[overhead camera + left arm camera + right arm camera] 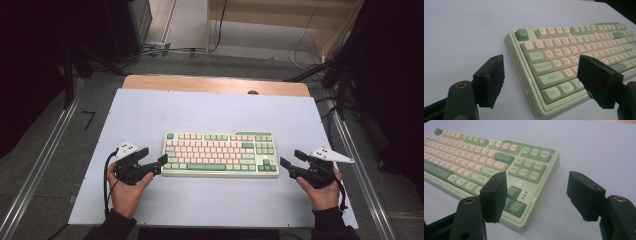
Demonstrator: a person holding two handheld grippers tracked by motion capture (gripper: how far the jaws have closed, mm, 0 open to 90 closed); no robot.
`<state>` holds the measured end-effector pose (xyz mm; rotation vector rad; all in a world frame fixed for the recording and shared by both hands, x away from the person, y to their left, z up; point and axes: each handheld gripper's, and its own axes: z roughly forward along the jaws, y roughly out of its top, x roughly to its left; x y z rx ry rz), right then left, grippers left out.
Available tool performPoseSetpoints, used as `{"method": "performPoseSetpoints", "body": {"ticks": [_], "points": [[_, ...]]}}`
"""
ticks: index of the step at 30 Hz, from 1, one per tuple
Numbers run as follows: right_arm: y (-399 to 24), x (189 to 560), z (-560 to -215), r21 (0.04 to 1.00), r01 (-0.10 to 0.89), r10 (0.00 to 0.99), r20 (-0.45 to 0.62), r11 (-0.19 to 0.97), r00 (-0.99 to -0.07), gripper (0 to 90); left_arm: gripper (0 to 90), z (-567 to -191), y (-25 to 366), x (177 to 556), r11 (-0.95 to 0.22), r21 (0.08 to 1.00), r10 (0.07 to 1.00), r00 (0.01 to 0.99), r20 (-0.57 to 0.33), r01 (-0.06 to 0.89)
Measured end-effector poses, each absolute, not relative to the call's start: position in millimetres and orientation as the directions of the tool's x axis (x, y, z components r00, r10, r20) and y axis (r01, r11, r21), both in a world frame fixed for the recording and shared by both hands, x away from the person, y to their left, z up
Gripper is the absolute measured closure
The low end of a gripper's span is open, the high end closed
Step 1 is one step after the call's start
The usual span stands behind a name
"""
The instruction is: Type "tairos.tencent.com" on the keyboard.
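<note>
The keyboard [220, 153] lies between the left gripper [156, 161] and right gripper [291, 159], fingers wide, holding nothing.

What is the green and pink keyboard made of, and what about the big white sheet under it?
The keyboard looks like hard plastic: smooth moulded green case, matte pink and green keycaps with printed letters. The white sheet seems to be a thin matte board or plastic mat, flat with crisp edges; which one is hard to tell. It lies on a table whose far edge looks like light wood.

even cool light, soft close-ups
</note>
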<state>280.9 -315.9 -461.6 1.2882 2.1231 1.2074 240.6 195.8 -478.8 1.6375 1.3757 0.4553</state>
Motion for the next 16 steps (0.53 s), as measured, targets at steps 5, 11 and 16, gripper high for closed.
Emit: {"method": "performPoseSetpoints", "body": {"ticks": [5,11,16], "points": [[-328.3,278.9,-463.5,0.817,0.544,0.873,0.113,0.19,-0.474,31.8,22.5,-480.6,205.8,237.4,0.065,0.811,0.92,0.279,-0.274,0.582],[-339.4,275.3,-464.9,0.814,0.555,0.888,0.116,0.172,-0.446,31.7,22.5,-483.4,218.9,234.0,0.092,0.802,0.926,0.245,-0.287,0.591],[-343.9,273.5,-465.9,0.813,0.556,0.896,0.106,0.171,-0.431,31.1,22.4,-485.6,227.1,232.0,0.107,0.793,0.93,0.222,-0.293,0.6]]}}
